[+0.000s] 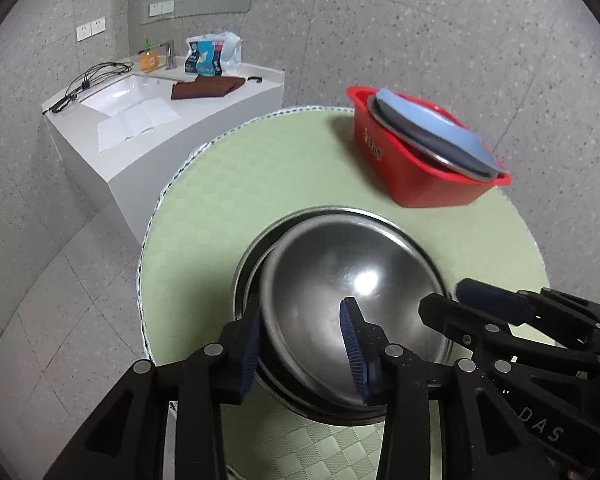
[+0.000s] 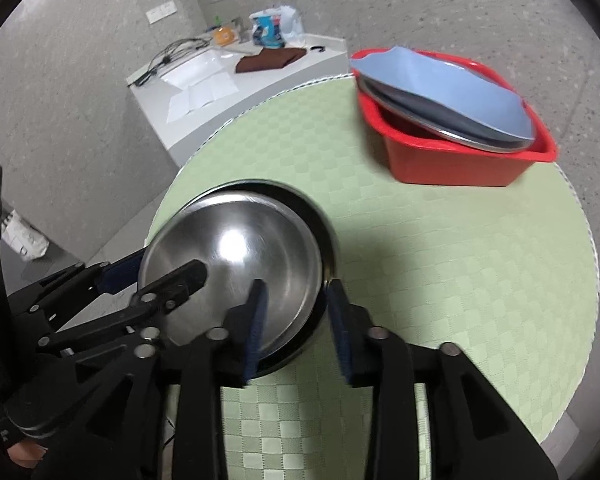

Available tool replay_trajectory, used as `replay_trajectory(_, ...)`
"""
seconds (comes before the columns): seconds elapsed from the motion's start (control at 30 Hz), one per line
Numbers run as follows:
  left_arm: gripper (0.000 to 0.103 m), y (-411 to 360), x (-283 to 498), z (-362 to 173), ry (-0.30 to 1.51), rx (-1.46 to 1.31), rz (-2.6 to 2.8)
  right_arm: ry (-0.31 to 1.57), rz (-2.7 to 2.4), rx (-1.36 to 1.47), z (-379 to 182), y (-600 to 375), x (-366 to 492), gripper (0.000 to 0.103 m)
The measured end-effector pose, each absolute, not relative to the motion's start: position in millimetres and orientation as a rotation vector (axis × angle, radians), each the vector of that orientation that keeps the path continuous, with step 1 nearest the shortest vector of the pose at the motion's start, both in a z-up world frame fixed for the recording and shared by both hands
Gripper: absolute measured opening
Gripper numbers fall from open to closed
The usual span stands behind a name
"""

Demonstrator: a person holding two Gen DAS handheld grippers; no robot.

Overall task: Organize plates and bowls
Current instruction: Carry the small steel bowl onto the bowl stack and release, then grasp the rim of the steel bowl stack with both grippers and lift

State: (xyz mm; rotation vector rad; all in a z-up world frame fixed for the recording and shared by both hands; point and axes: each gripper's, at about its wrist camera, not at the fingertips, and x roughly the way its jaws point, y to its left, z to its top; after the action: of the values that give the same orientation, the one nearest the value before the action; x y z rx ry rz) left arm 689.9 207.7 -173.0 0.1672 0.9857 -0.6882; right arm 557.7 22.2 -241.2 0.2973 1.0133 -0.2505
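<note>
A shiny steel bowl (image 1: 340, 296) sits nested in a darker steel bowl (image 1: 244, 264) on the round green table (image 1: 268, 168). My left gripper (image 1: 304, 344) is open, its jaws straddling the inner bowl's near-left rim. My right gripper (image 2: 296, 320) is open, straddling the near-right rims of the nested bowls (image 2: 236, 256). A red basin (image 1: 416, 172) at the table's far right holds a blue plate (image 1: 428, 124) tilted over a steel plate; both also show in the right wrist view (image 2: 448, 96).
A white sink counter (image 1: 140, 120) stands beyond the table's far left, with papers, a brown cloth (image 1: 204, 88), cables, a soap bottle and a bag. Grey tiled floor surrounds the table.
</note>
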Motion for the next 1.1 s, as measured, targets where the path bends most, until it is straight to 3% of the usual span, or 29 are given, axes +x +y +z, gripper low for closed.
replay_trajectory(0.07, 0.049, 211.5, 687.1, -169.0, 0.96, 0.161, -0.682, 0.988, -0.263, 0.315, -237.3, 18.1, 552.8, 0.045)
replay_trajectory(0.13, 0.077, 219.3, 687.4, -165.3, 0.926, 0.154, -0.628, 0.963, -0.279, 0.328, -232.2, 14.8, 547.5, 0.048)
replay_trajectory(0.2, 0.084, 229.4, 688.6, -161.5, 0.902, 0.105, -0.633, 0.929, -0.293, 0.343, -226.1, 11.3, 541.6, 0.066)
replay_trajectory(0.3, 0.095, 239.9, 688.9, -159.4, 0.872, 0.068, -0.628, 0.88, -0.32, 0.351, -217.6, 9.1, 534.4, 0.073)
replay_trajectory(0.7, 0.099, 276.8, 704.8, -179.5, 0.899, -0.013, -0.555, 0.837, -0.375, 0.456, -219.0, -4.6, 521.3, 0.077)
replay_trajectory(0.97, 0.099, 267.1, 729.7, -198.4, 1.001, -0.01, -0.604, 0.917, -0.343, 0.592, -254.8, -7.2, 529.8, 0.077)
replay_trajectory(1.07, 0.094, 254.8, 734.1, -207.2, 1.009, 0.014, -0.641, 0.938, -0.337, 0.605, -266.1, -2.9, 538.2, 0.077)
replay_trajectory(1.1, 0.087, 251.2, 737.4, -208.9, 1.009, 0.021, -0.645, 0.945, -0.336, 0.596, -270.1, -0.5, 543.1, 0.077)
